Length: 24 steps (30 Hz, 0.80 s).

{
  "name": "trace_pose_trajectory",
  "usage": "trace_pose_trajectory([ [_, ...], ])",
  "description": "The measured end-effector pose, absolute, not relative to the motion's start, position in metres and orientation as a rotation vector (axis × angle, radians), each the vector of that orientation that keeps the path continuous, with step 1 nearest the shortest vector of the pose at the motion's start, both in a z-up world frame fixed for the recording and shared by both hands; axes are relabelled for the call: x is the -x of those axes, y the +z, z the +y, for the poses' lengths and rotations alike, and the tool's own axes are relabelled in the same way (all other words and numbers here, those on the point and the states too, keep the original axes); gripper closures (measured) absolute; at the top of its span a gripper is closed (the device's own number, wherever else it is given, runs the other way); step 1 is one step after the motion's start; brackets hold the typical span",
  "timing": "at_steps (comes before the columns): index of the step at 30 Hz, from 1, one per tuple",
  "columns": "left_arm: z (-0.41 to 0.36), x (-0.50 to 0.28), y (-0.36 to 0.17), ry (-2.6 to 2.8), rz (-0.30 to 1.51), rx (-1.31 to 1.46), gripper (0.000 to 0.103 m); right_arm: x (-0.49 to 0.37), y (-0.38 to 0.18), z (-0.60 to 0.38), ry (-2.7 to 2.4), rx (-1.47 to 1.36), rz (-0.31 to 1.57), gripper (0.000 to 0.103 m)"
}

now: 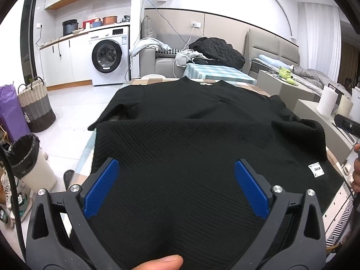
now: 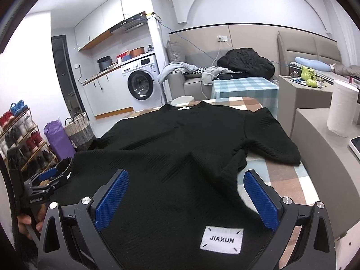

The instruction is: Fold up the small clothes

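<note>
Checked tablecloth — ribbed black top

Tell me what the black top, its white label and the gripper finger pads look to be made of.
Black top: a knit fabric, matte, with ribbed chevron texture. White label: woven cloth, it seems, corner-stitched, printed JIAXUN. Finger pads: blue, probably rubber or plastic, with fine cross-hatched grip texture.
</note>
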<state>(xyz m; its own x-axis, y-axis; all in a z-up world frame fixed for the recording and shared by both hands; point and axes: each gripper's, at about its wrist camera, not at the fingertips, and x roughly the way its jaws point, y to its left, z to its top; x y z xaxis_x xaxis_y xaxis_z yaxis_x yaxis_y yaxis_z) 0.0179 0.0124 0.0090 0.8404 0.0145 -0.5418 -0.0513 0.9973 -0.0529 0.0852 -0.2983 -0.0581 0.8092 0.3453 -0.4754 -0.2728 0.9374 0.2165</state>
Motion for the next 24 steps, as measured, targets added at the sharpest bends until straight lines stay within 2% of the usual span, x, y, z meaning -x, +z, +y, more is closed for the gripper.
trace_pose_trajectory([
  [11,0.024,-0.053,0.021,0.042,0.564,0.09,0.001,-0.113,-0.054,-0.306,0.303,-0.181,0.562,0.0],
  [19,0.038,-0.095,0.024,0.013,0.589,0.121,0.003,-0.15,-0.057,-0.341,0.248,-0.389,0.635,0.0],
  [22,0.043,-0.108,0.023,-0.009,0.589,0.119,0.011,-0.164,-0.064,-0.359,0.2,-0.45,0.669,0.008],
  [24,0.043,-0.117,0.022,-0.009,0.595,0.108,0.012,-0.169,-0.069,-0.368,0.167,-0.464,0.685,0.012],
])
